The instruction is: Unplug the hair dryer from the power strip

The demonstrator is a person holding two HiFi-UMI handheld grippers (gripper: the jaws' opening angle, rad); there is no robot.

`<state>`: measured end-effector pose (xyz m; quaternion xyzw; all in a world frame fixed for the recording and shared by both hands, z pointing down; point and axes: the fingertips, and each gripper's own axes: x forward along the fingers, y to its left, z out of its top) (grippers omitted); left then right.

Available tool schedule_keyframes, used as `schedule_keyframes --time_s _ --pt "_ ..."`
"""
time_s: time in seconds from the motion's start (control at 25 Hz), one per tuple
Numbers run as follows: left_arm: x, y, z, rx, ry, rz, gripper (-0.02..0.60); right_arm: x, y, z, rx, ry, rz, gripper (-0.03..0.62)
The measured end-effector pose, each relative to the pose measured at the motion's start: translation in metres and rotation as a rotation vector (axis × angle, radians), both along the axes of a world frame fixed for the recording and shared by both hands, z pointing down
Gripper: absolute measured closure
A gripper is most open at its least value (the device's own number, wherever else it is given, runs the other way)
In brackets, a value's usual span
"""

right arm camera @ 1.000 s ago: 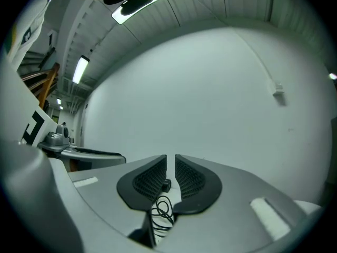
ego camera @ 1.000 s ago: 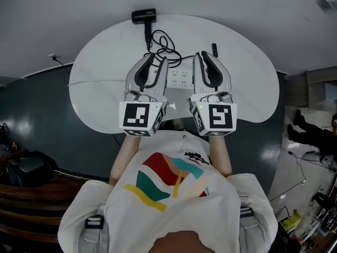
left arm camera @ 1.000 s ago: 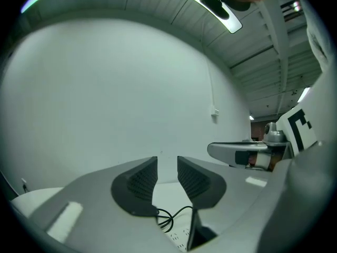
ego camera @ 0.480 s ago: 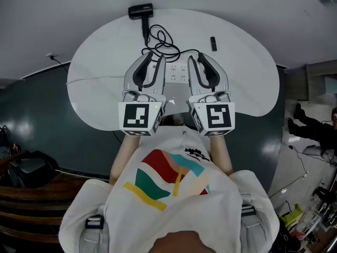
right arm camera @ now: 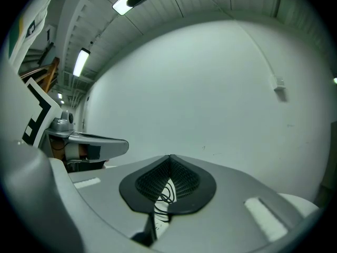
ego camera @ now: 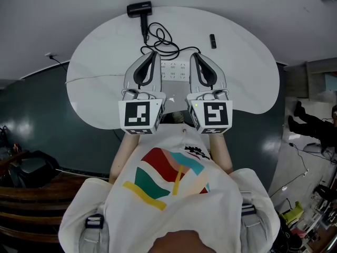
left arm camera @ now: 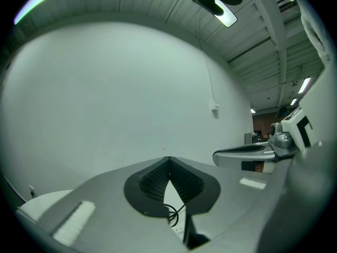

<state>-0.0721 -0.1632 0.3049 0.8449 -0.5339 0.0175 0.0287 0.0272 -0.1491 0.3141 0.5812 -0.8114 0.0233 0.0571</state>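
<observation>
On table (ego camera: pixel 100 83): power strip (ego camera: pixel 175 71) between closed left tool (ego camera: pixel 153 54), right tool (ego camera: pixel 195 55).

Lab-like workroom, white round table (ego camera: pixel 100 83), trailing floor cable (ego camera: pixel 59 62); ceiling strip light (right arm camera: pixel 80 62)

I see a white, rounded table (ego camera: pixel 100 83) standing on a dark floor (ego camera: pixel 37 115), and four things lie on its top. At the far rim is the black hair dryer (ego camera: pixel 139 8), with its black cord (ego camera: pixel 158 38) trailing toward me in loose loops. Those loops end by the white power strip (ego camera: pixel 174 71), which lies flat near the table's middle, while a small dark object (ego camera: pixel 212 41) that I can't identify sits apart on the far right.
</observation>
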Motion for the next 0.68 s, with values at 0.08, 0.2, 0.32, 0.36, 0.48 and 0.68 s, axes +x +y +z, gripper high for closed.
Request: schedule_keyframes --time_s 0.08,0.2,0.32,0.36,0.48,0.68 --pt "0.0010 0.0007 -0.0012 0.006 -0.004 0.002 0.581 -0.0003 -0.0006 -0.0024 0.003 -0.006 0.002 0.583" --pt "0.0020 0.0016 -0.0006 0.007 -0.010 0.003 0.581 0.0008 0.0003 0.0014 -0.006 -0.003 0.000 0.583" --pt "0.0013 0.0023 -0.0011 0.009 -0.013 0.002 0.581 0.0014 0.0000 0.0013 -0.008 -0.008 0.003 0.583" --pt "0.0008 0.0024 -0.0016 0.010 -0.013 0.002 0.581 0.0014 -0.0004 0.0007 -0.007 -0.010 0.004 0.583" --pt "-0.0006 0.0013 -0.0016 0.009 -0.013 -0.002 0.581 0.0018 -0.0009 0.0023 -0.012 -0.007 0.001 0.585" --pt "-0.0021 0.0004 0.0000 0.003 -0.012 -0.003 0.581 0.0017 -0.0020 0.0014 -0.009 -0.003 0.006 0.585"
